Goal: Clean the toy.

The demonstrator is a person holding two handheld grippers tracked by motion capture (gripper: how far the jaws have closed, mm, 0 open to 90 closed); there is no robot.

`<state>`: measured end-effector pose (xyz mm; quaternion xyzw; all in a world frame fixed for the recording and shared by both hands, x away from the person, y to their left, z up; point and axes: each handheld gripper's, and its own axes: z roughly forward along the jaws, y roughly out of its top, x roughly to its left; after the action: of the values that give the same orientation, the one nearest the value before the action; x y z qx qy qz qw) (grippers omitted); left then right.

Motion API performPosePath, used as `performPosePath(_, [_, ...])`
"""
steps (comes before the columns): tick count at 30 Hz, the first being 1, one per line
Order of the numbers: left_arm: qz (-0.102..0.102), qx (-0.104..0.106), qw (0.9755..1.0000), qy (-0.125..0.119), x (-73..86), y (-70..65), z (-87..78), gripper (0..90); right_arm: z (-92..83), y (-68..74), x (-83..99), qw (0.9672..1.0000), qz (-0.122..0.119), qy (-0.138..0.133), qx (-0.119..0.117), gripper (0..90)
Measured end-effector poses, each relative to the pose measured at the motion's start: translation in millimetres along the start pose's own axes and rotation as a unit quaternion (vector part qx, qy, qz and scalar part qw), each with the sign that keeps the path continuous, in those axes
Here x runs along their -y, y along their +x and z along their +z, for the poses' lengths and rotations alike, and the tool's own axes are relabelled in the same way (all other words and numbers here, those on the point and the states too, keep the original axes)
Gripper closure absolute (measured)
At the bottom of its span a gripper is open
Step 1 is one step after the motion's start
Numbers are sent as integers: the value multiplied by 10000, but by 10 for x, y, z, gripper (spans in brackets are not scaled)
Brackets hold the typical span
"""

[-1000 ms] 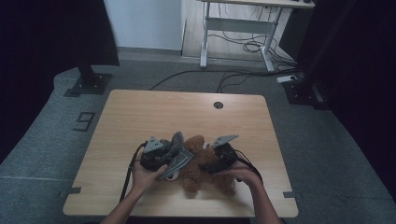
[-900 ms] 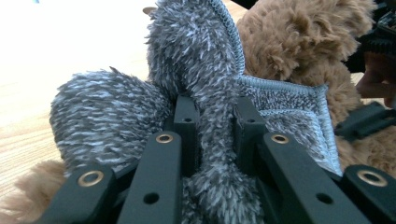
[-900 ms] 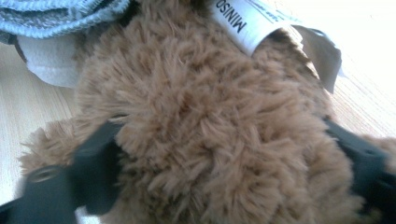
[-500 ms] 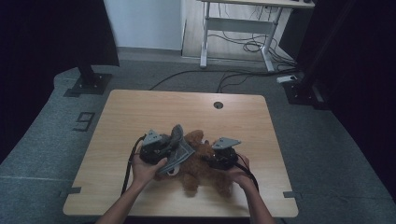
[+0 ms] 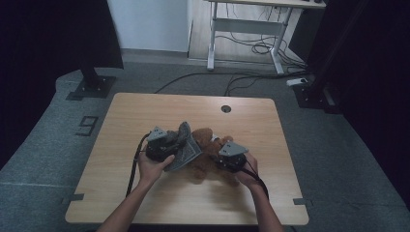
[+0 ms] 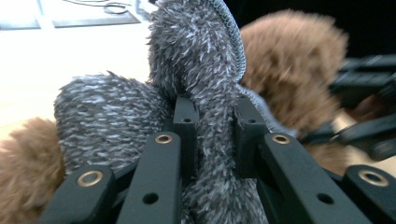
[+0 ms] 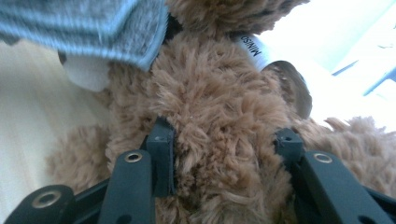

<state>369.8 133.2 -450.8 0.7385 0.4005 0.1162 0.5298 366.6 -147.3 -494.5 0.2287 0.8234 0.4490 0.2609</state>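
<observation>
A fold of the fuzzy grey garment (image 6: 205, 70) is pinched tight between the jaws of the left gripper (image 6: 212, 121), while the right gripper (image 7: 224, 154), whose jaws have just been opening a little after clamping, is pressed around the body of the brown teddy bear (image 7: 219, 107). The bear is lying near the front middle of the wooden table (image 5: 145, 111), with the garment draped over its left side. The garment is best drawn steadily away while the bear is kept pinned, so that nothing slips.
</observation>
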Motion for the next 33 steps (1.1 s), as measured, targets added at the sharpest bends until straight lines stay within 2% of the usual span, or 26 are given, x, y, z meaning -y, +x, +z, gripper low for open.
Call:
performPosePath(3, [161, 295, 9994, -65, -144, -181, -47, 749, -37, 60, 94, 9998, 1, -184, 74, 536])
performPosePath(4, [204, 370, 9991, -66, -182, -236, -44, 747, -49, 93, 121, 9996, -82, -239, 133, 537])
performPosePath(7, [385, 629, 9973, -63, -320, -471, 30, 745, -58, 167, 154, 9990, -199, -303, 260, 541])
performPosePath(9, [565, 682, 9961, -2, -398, -641, 155, 744, -63, 198, 177, 9987, -244, -339, 299, 543])
performPosePath(10, [590, 719, 9957, 35, -415, -686, 210, 744, -65, 203, 188, 9986, -241, -350, 309, 543])
performPosePath(12, [611, 735, 9952, 220, -423, -782, 387, 743, -69, 209, 207, 9986, -210, -379, 311, 543])
performPosePath(14, [669, 604, 9944, 547, -359, -829, 618, 742, -68, 214, 217, 9985, -189, -400, 324, 542])
performPosePath(16, [664, 516, 9938, 725, -270, -818, 759, 743, -67, 219, 219, 9984, -211, -398, 330, 543])
performPosePath(17, [666, 480, 9941, 707, -212, -804, 798, 745, -67, 221, 222, 9985, -215, -382, 330, 543])
performPosePath(19, [774, 424, 9941, 628, -160, -806, 782, 750, -62, 220, 250, 9985, -230, -375, 326, 545])
performPosePath(22, [1082, 126, 9927, 513, -121, -802, 687, 752, -75, 216, 286, 9984, -196, -453, 270, 547])
performPosePath(24, [999, 57, 9939, 459, -114, -708, 602, 753, -81, 214, 296, 9983, -203, -485, 242, 548])
performPosePath(28, [631, 31, 9974, 341, -112, -450, 405, 753, -78, 201, 309, 9981, -159, -546, 222, 549])
performPosePath(31, [545, -212, 9980, 257, -110, -260, 222, 752, -82, 193, 314, 9982, -115, -559, 196, 549])
performPosePath(32, [435, -322, 9981, 290, -100, -149, 161, 752, -86, 191, 317, 9982, -98, -563, 179, 549])
performPosePath(33, [339, -328, 9983, 332, -85, -72, 135, 752, -102, 179, 334, 9981, -83, -594, 119, 550])
